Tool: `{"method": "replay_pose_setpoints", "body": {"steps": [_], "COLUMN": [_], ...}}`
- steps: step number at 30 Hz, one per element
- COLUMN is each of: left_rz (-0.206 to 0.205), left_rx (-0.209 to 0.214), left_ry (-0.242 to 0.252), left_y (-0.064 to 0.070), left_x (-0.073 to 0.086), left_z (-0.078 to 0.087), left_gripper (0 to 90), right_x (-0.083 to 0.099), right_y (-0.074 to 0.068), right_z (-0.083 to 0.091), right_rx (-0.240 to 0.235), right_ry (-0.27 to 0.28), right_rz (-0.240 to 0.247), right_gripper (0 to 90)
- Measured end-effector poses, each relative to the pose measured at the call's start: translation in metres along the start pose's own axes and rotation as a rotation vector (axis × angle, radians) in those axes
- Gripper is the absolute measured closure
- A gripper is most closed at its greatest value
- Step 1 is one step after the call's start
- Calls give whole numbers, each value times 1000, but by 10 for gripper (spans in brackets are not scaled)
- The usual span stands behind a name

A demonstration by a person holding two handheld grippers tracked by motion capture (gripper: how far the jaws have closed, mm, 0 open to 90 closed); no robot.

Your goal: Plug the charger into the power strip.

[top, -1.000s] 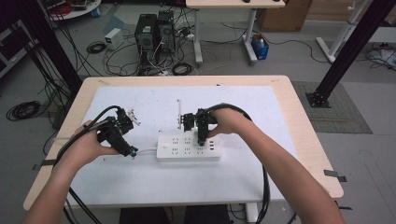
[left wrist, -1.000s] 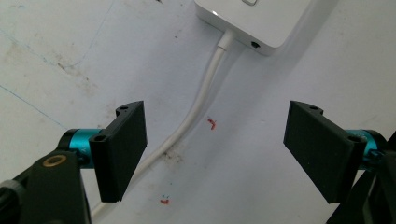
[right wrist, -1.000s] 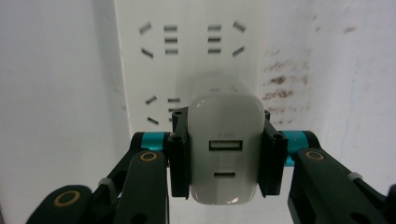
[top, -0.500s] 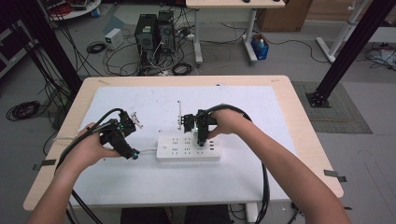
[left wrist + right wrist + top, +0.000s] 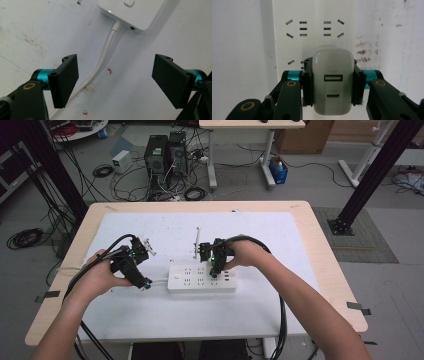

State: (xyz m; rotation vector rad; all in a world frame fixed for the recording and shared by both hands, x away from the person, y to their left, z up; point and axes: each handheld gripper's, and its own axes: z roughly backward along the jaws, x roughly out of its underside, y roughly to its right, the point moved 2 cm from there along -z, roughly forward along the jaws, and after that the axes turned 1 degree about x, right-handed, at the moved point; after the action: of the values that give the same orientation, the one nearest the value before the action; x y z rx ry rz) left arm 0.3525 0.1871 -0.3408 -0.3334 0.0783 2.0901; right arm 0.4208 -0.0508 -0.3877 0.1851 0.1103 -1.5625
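I have the long white plastic power strip (image 5: 202,278) lying at the centre of the white-covered table (image 5: 300,245), a thin white upright stick (image 5: 197,242) just beyond it at 12 o'clock. My right gripper (image 5: 216,270) is over the strip's right half; its own view shows the jaws clamped on a white USB charger block (image 5: 332,83) above the sockets. My left gripper (image 5: 117,82) sits at the strip's 9 o'clock, jaws wide, straddling the strip's white cord (image 5: 105,55) without touching it.
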Motion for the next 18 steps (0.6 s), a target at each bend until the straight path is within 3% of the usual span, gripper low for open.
{"method": "replay_pose_setpoints", "body": {"steps": [2, 3, 5, 6, 8, 10, 12, 14, 18], "left_rz": [13, 13, 22, 30, 49, 80, 96, 105, 104], "left_rx": [-6, -9, -12, -15, -38, -59, -60, -63, -73], "left_ry": [5, 8, 24, 28, 33, 56, 77, 84, 94], "left_y": [-2, -4, -9, -12, -19, -27, -34, -39, -48], "left_x": [0, 0, 0, 0, 1, 1, 0, -1, -6], "left_z": [-1, 0, -1, -1, -1, 0, 2, 4, 5], "left_gripper": [215, 215, 215, 215, 179, 177, 177, 177, 177], "right_x": [4, 7, 17, 21, 34, 54, 72, 98, 136], "right_y": [7, 9, 12, 12, 15, 16, 15, 14, 5], "right_z": [-3, -1, 15, 22, 42, 63, 75, 87, 97], "right_rx": [-47, -50, -69, -60, -38, 13, 49, 105, 177], "right_ry": [-20, -18, 53, 75, 123, 135, 137, 114, 90], "right_rz": [-68, -135, -222, -245, -347, -506, -628, -804, -957], "right_gripper": [349, 350, 295, 265, 224, 224, 223, 223, 186]}}
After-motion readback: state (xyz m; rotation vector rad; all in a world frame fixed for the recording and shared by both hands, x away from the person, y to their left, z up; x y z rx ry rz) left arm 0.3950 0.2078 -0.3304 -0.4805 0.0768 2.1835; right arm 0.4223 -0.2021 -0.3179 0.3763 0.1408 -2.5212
